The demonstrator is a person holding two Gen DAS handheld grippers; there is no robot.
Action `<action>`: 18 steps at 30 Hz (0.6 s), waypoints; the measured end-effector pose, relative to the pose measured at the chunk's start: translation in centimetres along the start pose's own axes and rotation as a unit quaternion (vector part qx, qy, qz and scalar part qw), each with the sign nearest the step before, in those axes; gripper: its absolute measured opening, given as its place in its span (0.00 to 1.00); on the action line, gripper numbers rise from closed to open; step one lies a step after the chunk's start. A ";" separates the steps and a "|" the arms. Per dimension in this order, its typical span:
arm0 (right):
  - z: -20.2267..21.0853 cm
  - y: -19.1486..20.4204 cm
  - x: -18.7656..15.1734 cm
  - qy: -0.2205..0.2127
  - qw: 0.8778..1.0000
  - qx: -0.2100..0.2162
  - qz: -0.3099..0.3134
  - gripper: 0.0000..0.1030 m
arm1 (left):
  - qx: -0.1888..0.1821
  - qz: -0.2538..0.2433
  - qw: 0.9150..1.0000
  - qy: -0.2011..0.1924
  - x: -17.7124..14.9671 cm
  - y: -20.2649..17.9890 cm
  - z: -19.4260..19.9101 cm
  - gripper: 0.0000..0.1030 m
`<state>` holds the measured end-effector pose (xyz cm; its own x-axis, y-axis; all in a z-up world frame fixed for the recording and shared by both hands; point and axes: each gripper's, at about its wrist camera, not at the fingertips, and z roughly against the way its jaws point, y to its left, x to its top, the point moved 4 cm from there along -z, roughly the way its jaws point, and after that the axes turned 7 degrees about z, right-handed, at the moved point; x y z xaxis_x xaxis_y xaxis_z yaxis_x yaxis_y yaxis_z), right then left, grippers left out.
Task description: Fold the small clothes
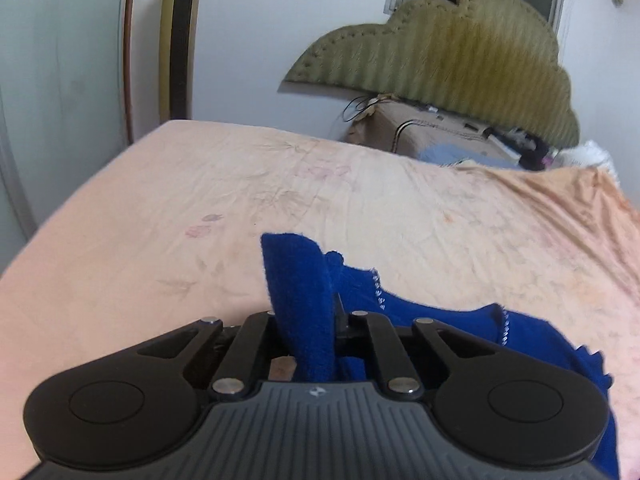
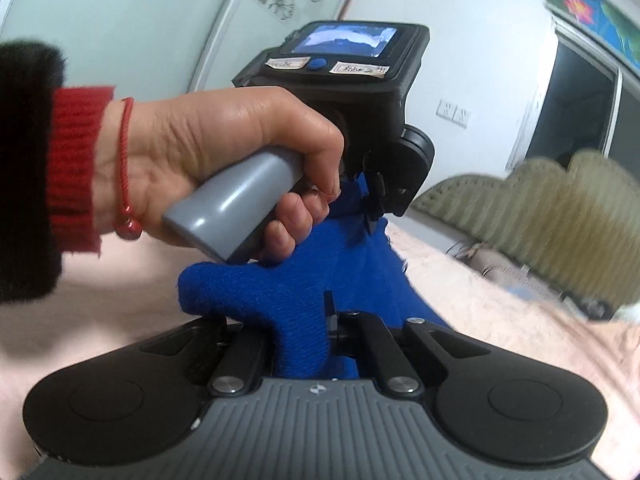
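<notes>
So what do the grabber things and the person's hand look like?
Each gripper is black, with two round discs, silver bolts and a ribbed grey body bearing a small white logo. In the right wrist view, the left gripper has a smooth grey handle, a small screen, a blue button and two handwritten labels. The hand wears a red string bracelet, a red knit cuff and a fuzzy black sleeve.

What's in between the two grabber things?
The blue garment stretches between them. In the right wrist view it runs from the right gripper up to the left gripper, each pinching a bunch of it above the bed sheet.
</notes>
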<state>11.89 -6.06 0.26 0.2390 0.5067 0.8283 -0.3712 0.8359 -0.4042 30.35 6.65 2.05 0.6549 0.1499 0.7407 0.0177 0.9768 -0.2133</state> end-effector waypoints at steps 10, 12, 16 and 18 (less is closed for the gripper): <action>3.2 -6.9 -3.4 0.005 0.994 -0.038 -0.100 0.06 | 0.005 -0.049 0.999 -0.023 0.2 -6.6 1.5 0.09; 3.9 -7.4 -4.1 0.008 0.993 -0.047 -0.107 0.06 | 0.002 -0.042 0.999 -0.017 0.2 -7.9 1.4 0.09; 5.2 -8.1 -5.6 0.011 0.990 -0.065 -0.121 0.06 | -0.004 -0.058 0.998 -0.020 -0.1 -10.7 1.4 0.09; 5.6 -8.9 -6.3 0.014 0.988 -0.075 -0.132 0.06 | -0.006 -0.070 0.997 -0.022 -0.5 -12.2 1.4 0.09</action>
<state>8.68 -17.87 0.77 0.3349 0.2708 0.9025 -0.1566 0.9605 -0.2301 28.77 -5.09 5.21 0.6113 0.0198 0.7912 0.1152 0.9868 -0.1137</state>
